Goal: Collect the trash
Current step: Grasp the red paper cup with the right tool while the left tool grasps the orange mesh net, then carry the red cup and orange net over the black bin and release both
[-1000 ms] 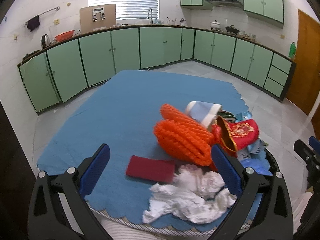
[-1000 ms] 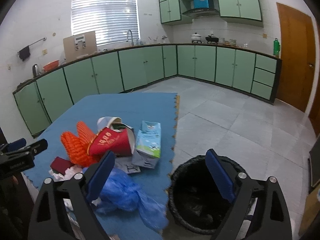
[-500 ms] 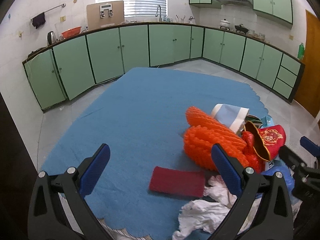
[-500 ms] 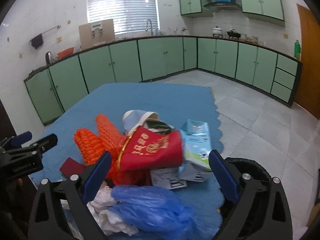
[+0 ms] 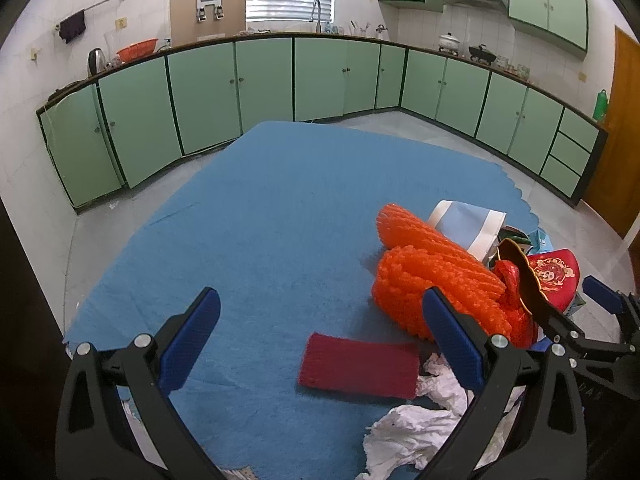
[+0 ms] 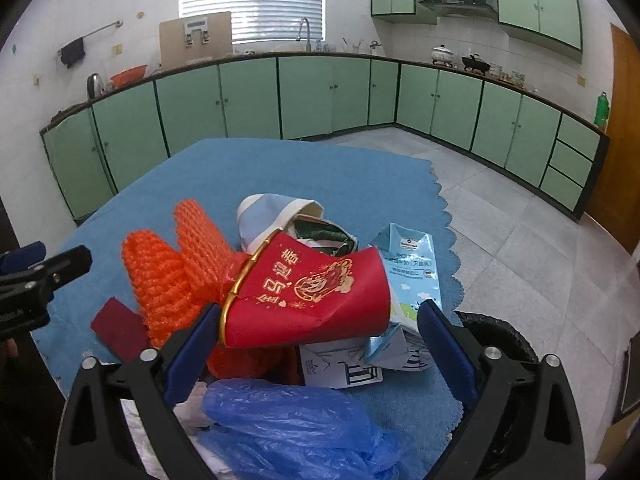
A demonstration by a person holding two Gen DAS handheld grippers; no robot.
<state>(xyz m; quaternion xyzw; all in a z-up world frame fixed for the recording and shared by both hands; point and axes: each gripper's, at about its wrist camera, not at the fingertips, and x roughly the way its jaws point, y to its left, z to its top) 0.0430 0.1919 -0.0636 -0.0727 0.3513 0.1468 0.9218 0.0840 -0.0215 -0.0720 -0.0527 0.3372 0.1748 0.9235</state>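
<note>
Now that your right gripper has swung from the black bin onto the trash heap at the blue mat's near edge, its unclenched jaws are closing around the red paper cup, untouched; left gripper released, empty.

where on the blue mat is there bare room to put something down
The far and left stretch of the blue mat is bare, bordered by the orange foam netting and the dark red pad. The near right corner is crowded: red paper cup, milk carton, blue plastic bag, white tissue, close to the bin.
</note>
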